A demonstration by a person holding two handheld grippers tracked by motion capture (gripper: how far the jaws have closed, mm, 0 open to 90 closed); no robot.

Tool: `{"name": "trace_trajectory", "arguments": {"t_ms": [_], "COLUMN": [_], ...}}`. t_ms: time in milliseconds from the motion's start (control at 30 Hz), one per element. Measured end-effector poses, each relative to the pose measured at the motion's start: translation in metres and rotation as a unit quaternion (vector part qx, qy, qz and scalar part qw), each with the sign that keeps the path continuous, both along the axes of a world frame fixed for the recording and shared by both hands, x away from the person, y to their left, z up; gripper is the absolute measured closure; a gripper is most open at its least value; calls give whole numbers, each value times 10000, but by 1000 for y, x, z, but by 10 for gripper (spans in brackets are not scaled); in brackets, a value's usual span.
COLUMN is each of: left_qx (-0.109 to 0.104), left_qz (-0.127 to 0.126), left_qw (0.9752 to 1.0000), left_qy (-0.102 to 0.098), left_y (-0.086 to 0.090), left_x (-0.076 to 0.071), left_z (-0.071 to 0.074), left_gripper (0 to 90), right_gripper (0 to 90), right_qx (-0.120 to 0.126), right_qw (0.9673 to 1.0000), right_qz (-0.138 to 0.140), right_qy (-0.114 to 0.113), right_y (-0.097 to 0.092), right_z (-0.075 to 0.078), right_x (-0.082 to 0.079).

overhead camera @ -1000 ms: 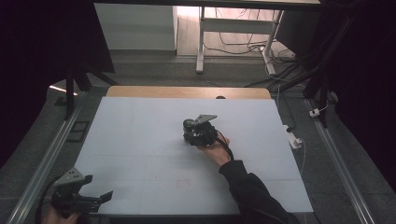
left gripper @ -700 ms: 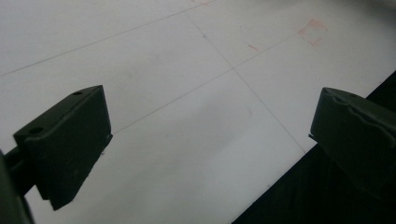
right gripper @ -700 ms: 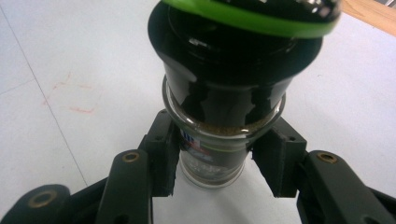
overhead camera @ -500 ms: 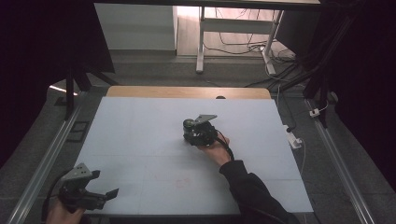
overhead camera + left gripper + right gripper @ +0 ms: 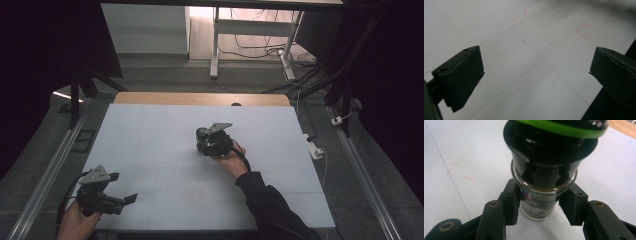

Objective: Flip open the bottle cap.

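The left tool [image 5: 127, 199] has been lifted forward over the table's [image 5: 150, 135] near-left corner, jaws wide and empty. At mid-table, the jar [image 5: 544, 182] is kept clamped upright by the right tool [image 5: 540, 206]; a two-handed step seems prepared.

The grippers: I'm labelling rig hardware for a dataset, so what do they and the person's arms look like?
Both the left gripper and the right gripper are black, each topped by a grey three-cornered plate. The jaws are blocky black pads on arms with brass-coloured rivets. The right arm wears a dark sleeve.
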State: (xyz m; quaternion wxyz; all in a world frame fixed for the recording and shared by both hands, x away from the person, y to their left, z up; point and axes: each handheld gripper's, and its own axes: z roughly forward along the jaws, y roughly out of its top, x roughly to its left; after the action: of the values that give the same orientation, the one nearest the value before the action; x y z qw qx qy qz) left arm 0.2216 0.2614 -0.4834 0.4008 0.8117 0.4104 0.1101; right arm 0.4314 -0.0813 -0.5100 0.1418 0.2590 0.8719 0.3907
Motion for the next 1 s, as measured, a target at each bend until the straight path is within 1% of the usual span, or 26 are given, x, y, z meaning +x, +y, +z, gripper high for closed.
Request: {"name": "trace_trajectory", "arguments": {"t_ms": [67,233,367,467,600,700,767,900,1000], "left_qx": [19,-31,-78,-45,-122,-122,-151,-218,-181], "left_qz": [-10,-30,-90,-130,-252,-284,-292,-327,-326], "left_qw": [10000,9999,9997,9993,9992,9994,9994,9990,9990], "left_qy": [-70,-135,-236,-336,-297,-176,-141,-203,-236], "left_y": [-3,-9,-16,-21,-28,-33,-36,-41,-46], "left_x": [6,22,33,40,51,59,63,73,80], "left_z": [1,2,4,5,7,9,10,11,11], "left_gripper": [0,0,0,0,0,0,0,0,0], "right_gripper": [528,528,528,528,528,528,528,528,528], "right_qx": [-3,-8,-7,-8,-2,-3,-6,-15,-26], "right_qw": [10000,10000,10000,10000,10000,10000,10000,10000,10000], "right_qz": [-1,3,4,5,7,7,10,12,15], "right_qy": [3,6,5,3,8,11,7,3,-5], "right_y": [0,0,0,0,0,0,0,0,0], "right_z": [0,0,0,0,-1,-1,-1,-1,-1], "right_x": [0,0,0,0,0,0,0,0,0]}}
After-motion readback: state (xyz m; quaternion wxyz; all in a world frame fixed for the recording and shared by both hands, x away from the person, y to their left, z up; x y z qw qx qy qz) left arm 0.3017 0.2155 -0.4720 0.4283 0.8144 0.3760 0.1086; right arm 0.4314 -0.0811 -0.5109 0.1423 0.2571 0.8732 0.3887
